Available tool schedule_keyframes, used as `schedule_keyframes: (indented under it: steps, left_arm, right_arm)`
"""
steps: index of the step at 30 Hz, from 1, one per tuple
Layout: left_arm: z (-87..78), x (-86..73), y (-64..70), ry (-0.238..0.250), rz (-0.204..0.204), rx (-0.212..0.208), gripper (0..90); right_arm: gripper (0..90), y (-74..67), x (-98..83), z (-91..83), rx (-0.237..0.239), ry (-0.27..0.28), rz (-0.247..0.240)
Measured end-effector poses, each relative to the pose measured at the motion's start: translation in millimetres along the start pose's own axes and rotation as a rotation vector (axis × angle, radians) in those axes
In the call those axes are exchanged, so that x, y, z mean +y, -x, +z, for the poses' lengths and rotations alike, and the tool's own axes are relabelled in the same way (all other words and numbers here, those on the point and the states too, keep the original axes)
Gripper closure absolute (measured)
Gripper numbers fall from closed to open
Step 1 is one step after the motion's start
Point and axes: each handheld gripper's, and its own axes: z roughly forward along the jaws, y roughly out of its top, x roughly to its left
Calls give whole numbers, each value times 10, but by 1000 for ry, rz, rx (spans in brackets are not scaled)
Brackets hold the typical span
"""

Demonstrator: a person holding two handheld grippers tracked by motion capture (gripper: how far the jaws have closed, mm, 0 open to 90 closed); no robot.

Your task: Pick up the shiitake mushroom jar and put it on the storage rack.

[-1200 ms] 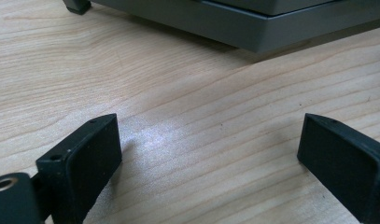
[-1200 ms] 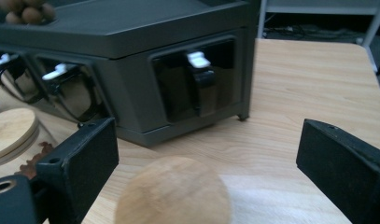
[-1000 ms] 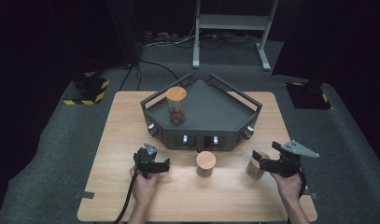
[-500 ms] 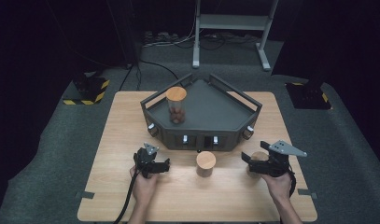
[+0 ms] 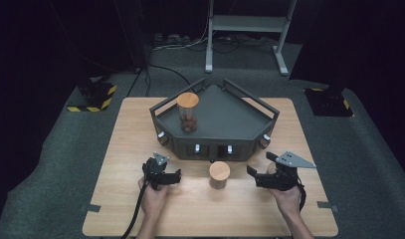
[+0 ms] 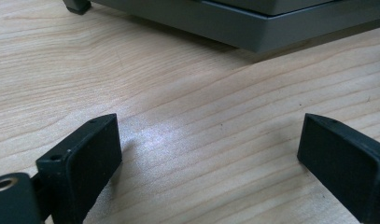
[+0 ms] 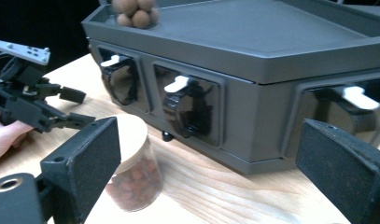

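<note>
Now | jar (image 5: 219, 174): clear glass, wooden lid, brown pieces inside | right gripper (image 5: 253, 175): jaws apart, empty

Both hands stayed low and near; the left gripper (image 5: 176, 175) and right gripper (image 5: 251, 174) had fingers (image 7: 80, 163) wide apart.

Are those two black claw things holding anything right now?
No. The left tool is open over bare table, and the right tool is open too, pointing toward the small lidded jar without gripping it.
</note>
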Motion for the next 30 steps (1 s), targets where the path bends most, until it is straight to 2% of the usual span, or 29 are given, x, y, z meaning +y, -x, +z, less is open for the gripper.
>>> schedule_keyframes:
  steps: [13, 30]
  left_arm:
    - [0, 0, 0, 0, 0, 0, 60]
    - [0, 0, 0, 0, 0, 0, 61]
  right_arm:
    - [72, -195, -36, 98, 49, 3, -9]
    - [72, -339, -119, 221, 90, -11, -12]
